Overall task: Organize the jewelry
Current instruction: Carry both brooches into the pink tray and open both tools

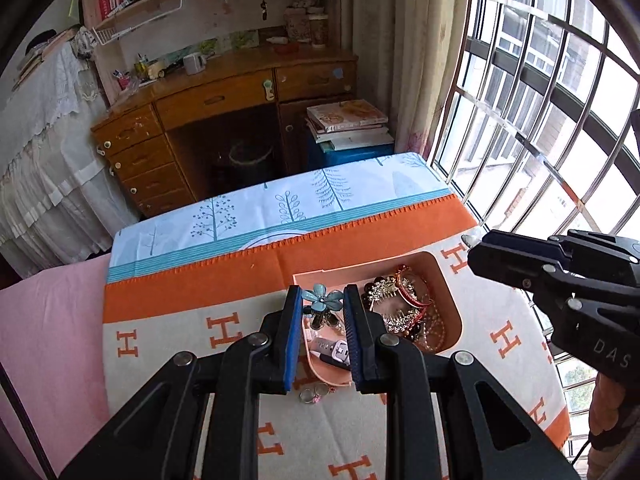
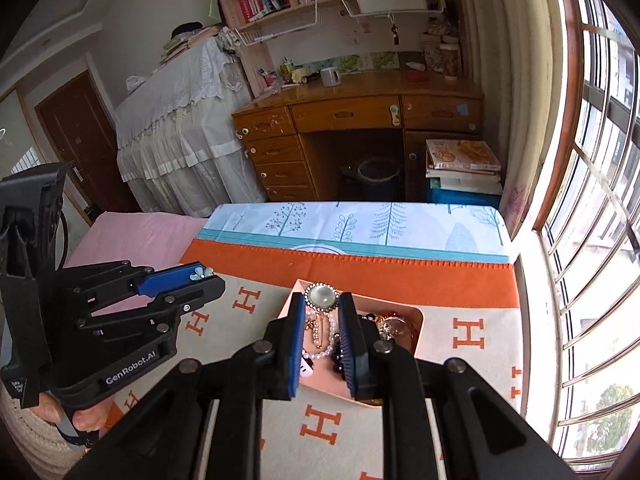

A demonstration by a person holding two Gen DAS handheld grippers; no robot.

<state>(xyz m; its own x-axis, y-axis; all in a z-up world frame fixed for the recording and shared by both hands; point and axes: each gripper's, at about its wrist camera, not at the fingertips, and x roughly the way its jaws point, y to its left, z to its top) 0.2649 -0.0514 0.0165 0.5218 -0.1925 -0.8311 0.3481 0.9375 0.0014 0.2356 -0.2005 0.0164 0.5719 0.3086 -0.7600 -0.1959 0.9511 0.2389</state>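
A pink tray on the orange-and-white cloth holds several hair clips, bracelets and a watch. My left gripper is shut on a blue flower hair clip and holds it over the tray's left end. It also shows in the right wrist view. My right gripper is shut on a round pearl-like brooch with a rhinestone rim, above the tray. In the left wrist view the right gripper holds the brooch above the tray's far right corner.
Two small rings lie on the cloth in front of the tray. A wooden desk with drawers stands beyond the table. A barred window is on the right. A pink sheet lies at the left.
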